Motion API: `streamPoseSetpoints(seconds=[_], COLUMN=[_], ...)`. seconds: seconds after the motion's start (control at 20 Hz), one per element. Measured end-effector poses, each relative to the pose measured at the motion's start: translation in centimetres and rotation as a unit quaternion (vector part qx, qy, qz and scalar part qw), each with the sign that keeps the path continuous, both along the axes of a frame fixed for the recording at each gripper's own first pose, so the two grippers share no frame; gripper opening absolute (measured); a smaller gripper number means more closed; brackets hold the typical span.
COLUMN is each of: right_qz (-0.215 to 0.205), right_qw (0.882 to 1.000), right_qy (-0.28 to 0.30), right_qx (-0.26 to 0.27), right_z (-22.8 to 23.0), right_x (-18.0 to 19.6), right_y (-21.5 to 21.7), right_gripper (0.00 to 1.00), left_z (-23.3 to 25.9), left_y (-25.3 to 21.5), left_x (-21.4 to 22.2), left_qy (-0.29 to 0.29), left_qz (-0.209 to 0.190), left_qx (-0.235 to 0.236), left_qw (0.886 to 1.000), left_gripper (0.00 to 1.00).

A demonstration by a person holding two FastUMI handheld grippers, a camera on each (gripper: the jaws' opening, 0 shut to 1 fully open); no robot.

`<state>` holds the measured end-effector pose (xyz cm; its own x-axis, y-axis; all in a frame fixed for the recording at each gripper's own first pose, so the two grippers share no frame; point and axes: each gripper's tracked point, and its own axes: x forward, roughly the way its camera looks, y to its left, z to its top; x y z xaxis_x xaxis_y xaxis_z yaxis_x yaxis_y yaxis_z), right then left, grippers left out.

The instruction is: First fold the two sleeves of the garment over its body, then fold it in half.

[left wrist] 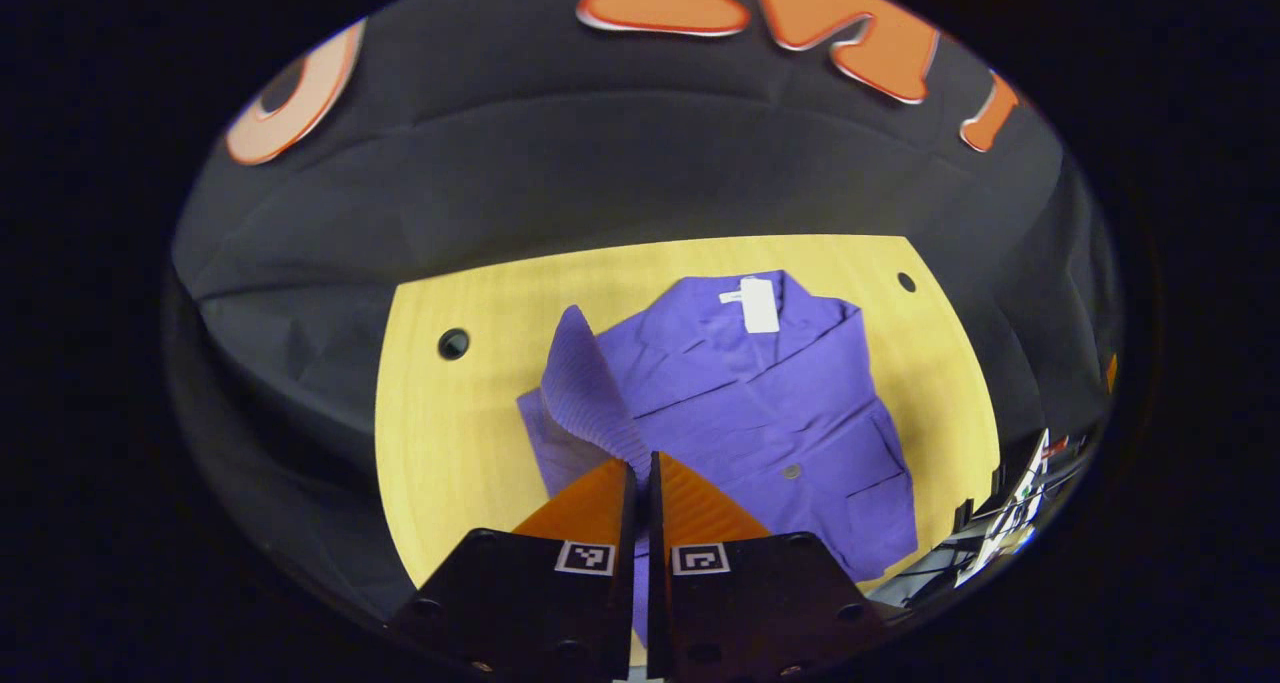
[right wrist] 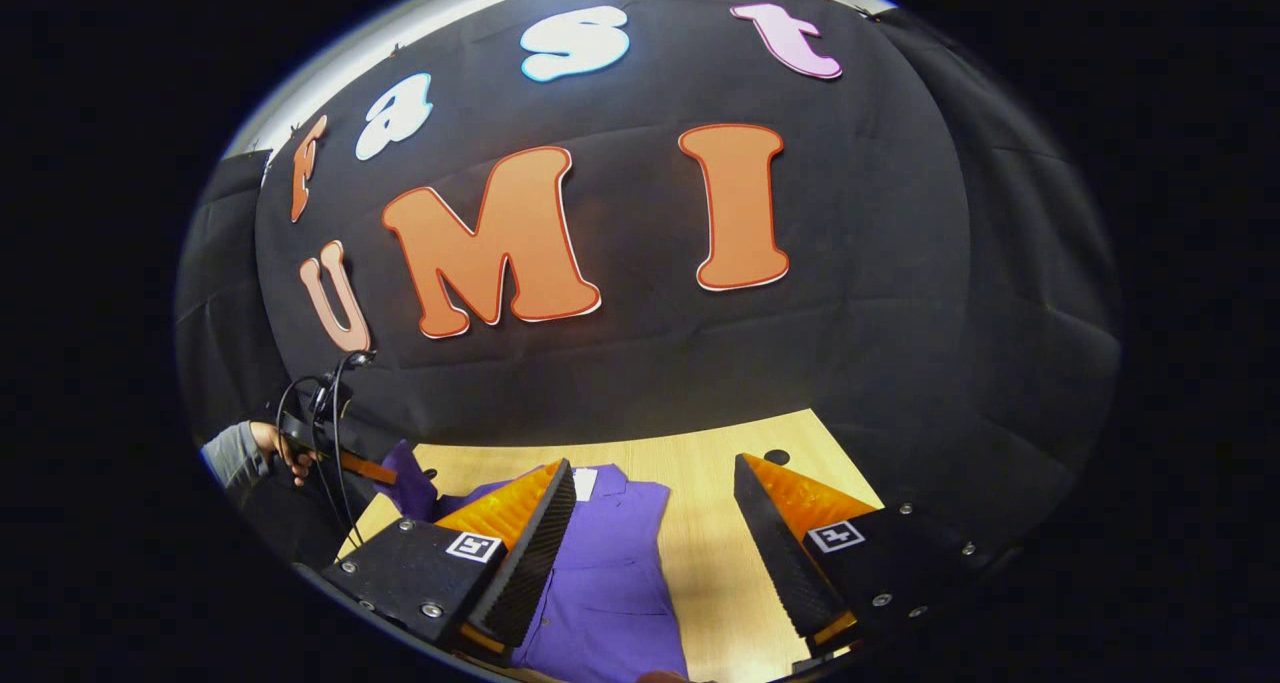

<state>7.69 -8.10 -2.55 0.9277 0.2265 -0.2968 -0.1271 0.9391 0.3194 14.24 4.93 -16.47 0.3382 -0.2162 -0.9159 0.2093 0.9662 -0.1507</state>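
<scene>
The purple button-front cloth garment [left wrist: 760,403] lies flat mid-surface on pale wood [left wrist: 450,443]. My left gripper [left wrist: 640,483], jaws clamped together on its ribbed sleeve [left wrist: 585,383], lifts it above the body. My right gripper [right wrist: 650,533] hovers over the garment, jaws apart. Neither sleeve fold looks finished; halving remains.

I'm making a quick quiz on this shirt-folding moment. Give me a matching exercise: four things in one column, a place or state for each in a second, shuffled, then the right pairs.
Things:
1. left claw
2. right claw
3. purple shirt
4. white tag

Places or states:
A. open, holding nothing, above the shirt's edge
B. at the shirt's collar
C. shut on a sleeve lifted off the table
D. lying on the wooden table, one sleeve raised

Pairs: 1-C, 2-A, 3-D, 4-B
</scene>
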Motion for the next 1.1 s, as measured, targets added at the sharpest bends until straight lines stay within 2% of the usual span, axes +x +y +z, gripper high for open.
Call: streamPoseSetpoints(seconds=[0.4, 0.65, 0.75, 0.8, 0.85, 0.9, 0.95, 1.0, 1.1], right_qz=[-0.011, -0.021, -0.027, -0.029, -0.029, -0.028, -0.025, -0.023, -0.014], right_qw=[1.0, 1.0, 0.999, 0.999, 0.999, 0.999, 0.999, 0.999, 0.998], right_qy=[0.006, 0.012, 0.016, 0.02, 0.023, 0.028, 0.033, 0.039, 0.054], right_qx=[0.007, 0.007, 0.005, 0.005, 0.006, 0.006, 0.005, 0.002, -0.003], right_z=[-2.1, -3.4, -4.0, -4.3, -4.6, -5.0, -5.5, -6.1, -7.3], right_x=[-0.9, -1.3, -1.2, -1.1, -1.2, -1.1, -1.3, -1.2, -1.4], right_y=[-4.6, -7.3, -8.3, -8.6, -8.6, -8.7, -8.5, -8.2, -7.1], right_gripper=[0.95, 0.95, 0.95, 0.95, 0.95, 0.95, 0.95, 0.95, 0.95], left_z=[0.9, -0.8, -0.9, -0.8, -0.6, -0.3, 0.0, 0.2, 0.4], left_y=[-17.4, -24.8, -27.0, -27.5, -27.9, -27.8, -27.7, -27.2, -24.8], left_x=[2.3, 3.4, 3.2, 3.4, 3.2, 2.9, 2.5, 2.1, 1.4], left_qy=[-0.011, -0.008, -0.009, -0.015, -0.019, -0.02, -0.021, -0.021, -0.032], left_qz=[-0.09, -0.107, -0.113, -0.115, -0.116, -0.115, -0.112, -0.106, -0.093], left_qx=[-0.027, -0.041, -0.058, -0.062, -0.066, -0.069, -0.076, -0.078, -0.07], left_qw=[0.995, 0.993, 0.992, 0.991, 0.991, 0.991, 0.991, 0.991, 0.993], left_gripper=[0.07, 0.07, 0.17, 0.31, 0.39, 0.5, 0.54, 0.67, 0.82])
